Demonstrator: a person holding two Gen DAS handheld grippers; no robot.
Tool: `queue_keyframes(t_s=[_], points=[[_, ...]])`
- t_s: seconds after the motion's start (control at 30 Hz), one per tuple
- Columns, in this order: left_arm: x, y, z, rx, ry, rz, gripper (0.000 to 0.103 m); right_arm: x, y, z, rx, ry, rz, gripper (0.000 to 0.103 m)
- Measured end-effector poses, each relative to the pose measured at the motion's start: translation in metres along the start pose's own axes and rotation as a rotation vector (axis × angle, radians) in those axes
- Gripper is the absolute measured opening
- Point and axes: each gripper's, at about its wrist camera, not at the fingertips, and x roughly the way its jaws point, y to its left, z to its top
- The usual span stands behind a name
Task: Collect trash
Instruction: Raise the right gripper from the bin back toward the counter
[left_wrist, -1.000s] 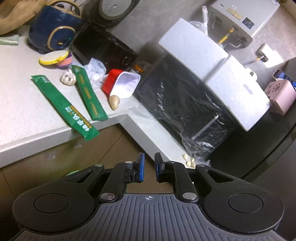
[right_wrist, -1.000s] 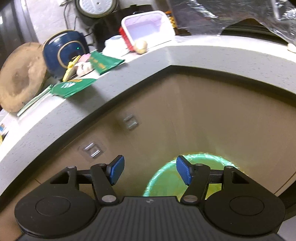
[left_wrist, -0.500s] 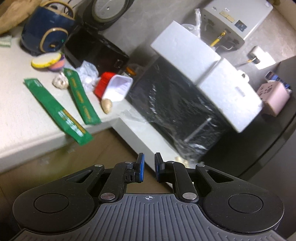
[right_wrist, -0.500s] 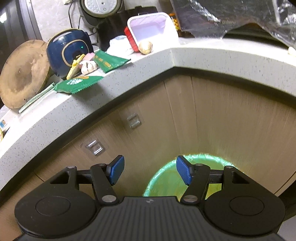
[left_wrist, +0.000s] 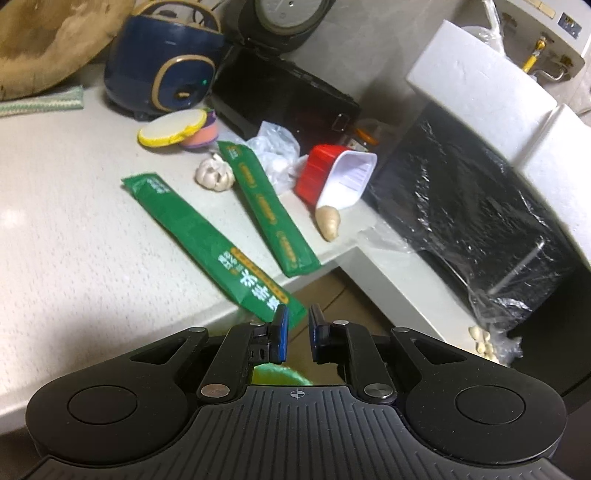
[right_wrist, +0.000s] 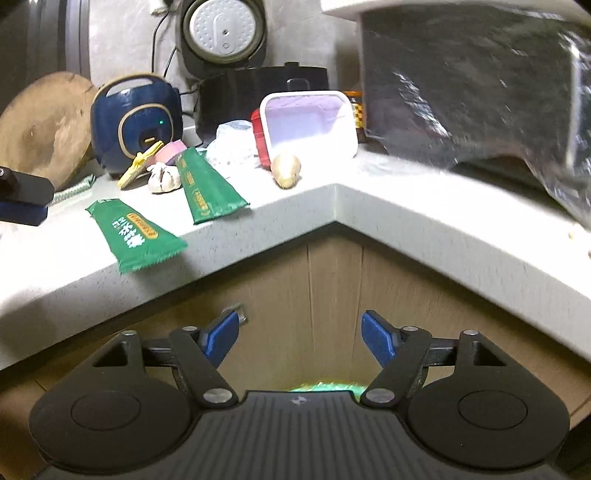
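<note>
The left gripper (left_wrist: 296, 332) has its blue-padded fingers (left_wrist: 280, 334) drawn nearly together with only a narrow slot between them, and nothing is in that slot. Just beyond the fingertips, the crimped end of a long flat green foil sachet with white and orange print (left_wrist: 207, 240) overhangs the edge of the speckled pale stone tabletop (left_wrist: 66, 229). A second, narrower green foil sachet (left_wrist: 267, 210) lies farther ahead and slightly right, its end also at the edge. Beyond these sit a knobbly white garlic bulb (left_wrist: 214, 171), a crumpled clear plastic bag (left_wrist: 277, 147), a red plastic tub lying on its side with a white inside (left_wrist: 336, 177), and a smooth beige ginger piece (left_wrist: 328, 218) touching the tub's rim. Below the left fingers a patch of glossy green bin liner (left_wrist: 277, 374) shows.

The right gripper (right_wrist: 300, 338) has its fingers spread wide, having just been opening, with nothing between them; behind the gap is the matte wood-grain cabinet front (right_wrist: 332, 295). The tabletop edge and both sachets lie above and left of these fingers, and a sliver of the green liner glows just under them.
</note>
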Motion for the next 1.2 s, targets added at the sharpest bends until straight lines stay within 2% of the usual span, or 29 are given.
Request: queue_keyframes(t_s=[0.1,0.2,0.27,0.33,0.37,0.4,0.43,0.5,0.53,0.63,0.83,0.9,1.0,1.2], points=[[-0.002,-0.013,0.005,0.054,-0.006,-0.007,0.014,0.002,0.006,0.016,-0.046,0.006,0.012,0.083],[0.003,-0.035,0.003,0.196,0.001,-0.001,0.014,0.000,0.009,0.024,-0.074,-0.030,0.013,0.085],[0.012,-0.051,-0.006,0.348,0.011,0.056,0.015,-0.001,0.009,0.025,-0.062,-0.035,0.022,0.085],[0.023,-0.064,-0.020,0.502,0.007,0.153,0.015,0.001,0.007,0.024,-0.036,-0.026,0.016,0.085],[0.027,-0.066,-0.024,0.533,0.008,0.175,0.013,0.001,0.006,0.022,-0.030,-0.019,0.010,0.085],[0.030,-0.068,-0.028,0.545,0.025,0.142,0.013,0.002,0.005,0.019,-0.025,-0.011,0.004,0.085],[0.032,-0.067,-0.029,0.528,0.062,0.051,0.013,0.002,0.003,0.017,-0.019,-0.003,0.001,0.085],[0.035,-0.069,-0.032,0.422,0.194,-0.244,0.012,0.003,-0.001,0.013,-0.005,0.016,0.000,0.085],[0.036,-0.075,-0.038,0.398,0.242,-0.330,0.004,0.002,-0.003,0.011,0.002,0.021,-0.001,0.085],[0.031,-0.087,-0.052,0.404,0.200,-0.403,0.007,-0.007,-0.018,0.005,0.052,0.011,0.009,0.085],[0.033,-0.082,-0.075,0.410,0.196,-0.435,0.007,-0.018,-0.045,-0.013,0.106,0.048,-0.091,0.085],[0.034,-0.075,-0.076,0.406,0.180,-0.405,0.007,-0.021,-0.049,-0.018,0.114,0.065,-0.115,0.085],[0.026,-0.061,-0.072,0.420,0.091,-0.319,0.007,-0.029,-0.045,-0.018,0.102,0.059,-0.146,0.085],[0.009,-0.032,-0.052,0.378,0.020,-0.232,0.007,-0.042,-0.011,0.009,0.039,-0.017,-0.082,0.085]])
